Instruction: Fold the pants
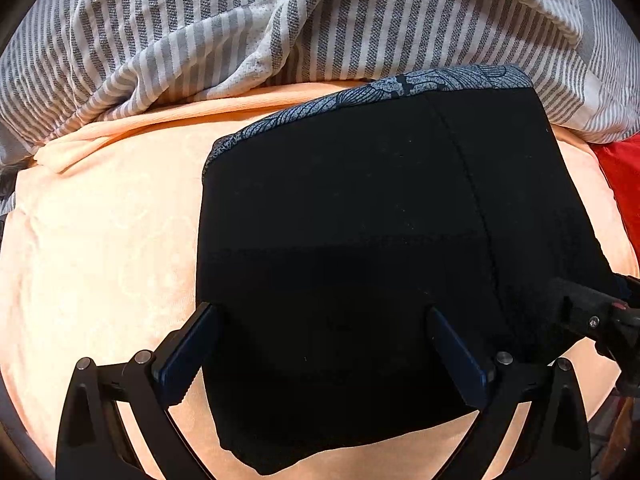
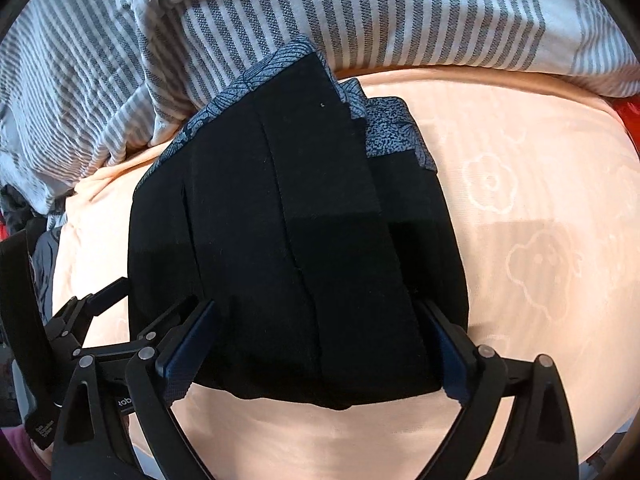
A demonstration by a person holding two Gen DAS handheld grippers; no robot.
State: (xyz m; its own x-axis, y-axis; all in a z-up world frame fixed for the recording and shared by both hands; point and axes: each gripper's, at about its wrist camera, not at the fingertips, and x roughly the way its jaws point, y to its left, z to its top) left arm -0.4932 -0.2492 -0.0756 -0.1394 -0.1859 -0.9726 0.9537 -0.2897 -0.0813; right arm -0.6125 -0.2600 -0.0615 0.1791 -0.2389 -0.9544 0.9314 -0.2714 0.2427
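Observation:
The black pants (image 1: 352, 248) lie folded into a compact stack on the peach blanket (image 1: 100, 240), with a blue-grey patterned waistband (image 1: 372, 92) at the far edge. My left gripper (image 1: 324, 312) is open, its jaws wide apart over the stack's near half. In the right wrist view the pants (image 2: 288, 240) show layered folds and the patterned band (image 2: 388, 136). My right gripper (image 2: 320, 308) is open, jaws spread across the stack's near end. The right gripper shows at the right edge of the left wrist view (image 1: 592, 316), and the left gripper at the left of the right wrist view (image 2: 96, 320).
A grey-and-white striped duvet (image 1: 280, 32) is bunched along the far side, just behind the pants, and also fills the top of the right wrist view (image 2: 360, 12). Red fabric (image 1: 620, 184) lies at the right. The peach blanket (image 2: 520, 200) extends on both sides of the stack.

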